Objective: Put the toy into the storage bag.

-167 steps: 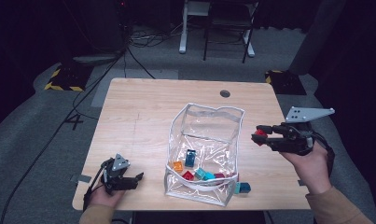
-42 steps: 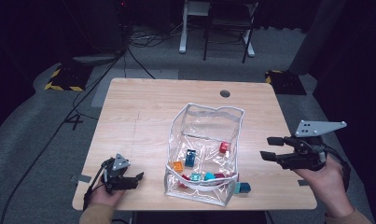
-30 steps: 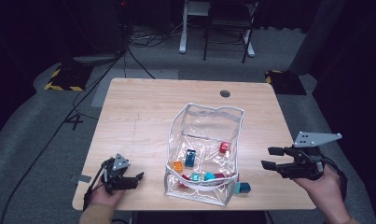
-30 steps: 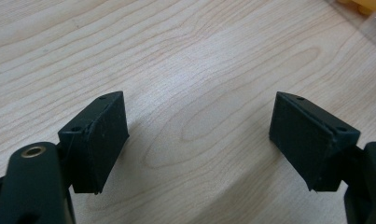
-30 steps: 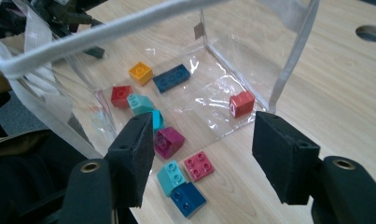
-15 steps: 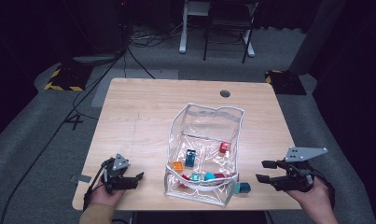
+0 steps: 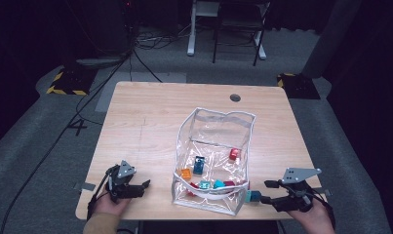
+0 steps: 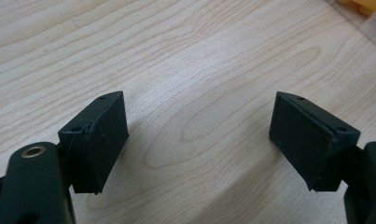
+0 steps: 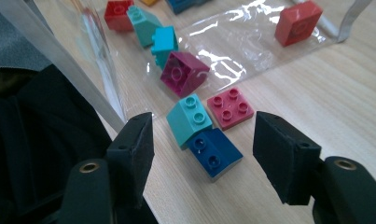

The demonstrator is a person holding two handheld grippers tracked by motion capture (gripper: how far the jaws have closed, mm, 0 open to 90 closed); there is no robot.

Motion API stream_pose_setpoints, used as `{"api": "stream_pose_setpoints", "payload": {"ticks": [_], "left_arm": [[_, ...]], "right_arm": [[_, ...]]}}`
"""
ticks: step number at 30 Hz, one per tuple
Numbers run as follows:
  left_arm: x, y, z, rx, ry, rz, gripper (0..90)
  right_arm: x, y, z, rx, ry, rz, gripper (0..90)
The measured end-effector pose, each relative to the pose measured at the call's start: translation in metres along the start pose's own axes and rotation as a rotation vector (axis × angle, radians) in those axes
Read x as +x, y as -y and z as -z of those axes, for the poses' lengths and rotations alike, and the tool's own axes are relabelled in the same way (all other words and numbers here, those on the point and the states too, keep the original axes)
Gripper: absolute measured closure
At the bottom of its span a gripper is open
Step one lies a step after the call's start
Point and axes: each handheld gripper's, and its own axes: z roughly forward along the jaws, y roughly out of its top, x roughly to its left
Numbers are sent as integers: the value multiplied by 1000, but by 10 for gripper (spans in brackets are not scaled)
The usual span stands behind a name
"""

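Right gripper view: my right claw (image 9: 202, 154) gapes wide, empty, over the teal brick (image 9: 189, 119) and blue brick (image 9: 215, 150) at twelve o'clock.

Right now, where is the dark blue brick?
In the right gripper view the dark blue brick lies on the table between the open jaws, touching a teal brick, outside the bag.

I have brought the right gripper (image 7: 268, 191) down from beside the clear bag (image 7: 214, 161) to the worktop's (image 7: 150, 122) near edge, jaws apart around the teal and blue bricks (image 9: 202, 135). The red brick (image 7: 233, 154) it carried now lies in the bag.
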Motion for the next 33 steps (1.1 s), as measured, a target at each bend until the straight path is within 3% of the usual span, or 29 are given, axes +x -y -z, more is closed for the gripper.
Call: {"api": "stream_pose_setpoints", "payload": {"ticks": [8, 12, 18, 28, 33], "left_arm": [[0, 0, 0, 0, 0, -1, 197], [0, 0, 0, 0, 0, 1, 197], [0, 0, 0, 0, 0, 0, 197], [0, 0, 0, 0, 0, 1, 197], [0, 0, 0, 0, 0, 1, 197]], "right_arm": [[-5, 13, -24, 52, 13, -4, 396], [-7, 17, -35, 91, 46, 20, 402], [-14, 21, -46, 114, 68, 16, 425], [-28, 20, -51, 124, 160, -12, 586], [-28, 21, -51, 125, 184, -20, 592]]}}
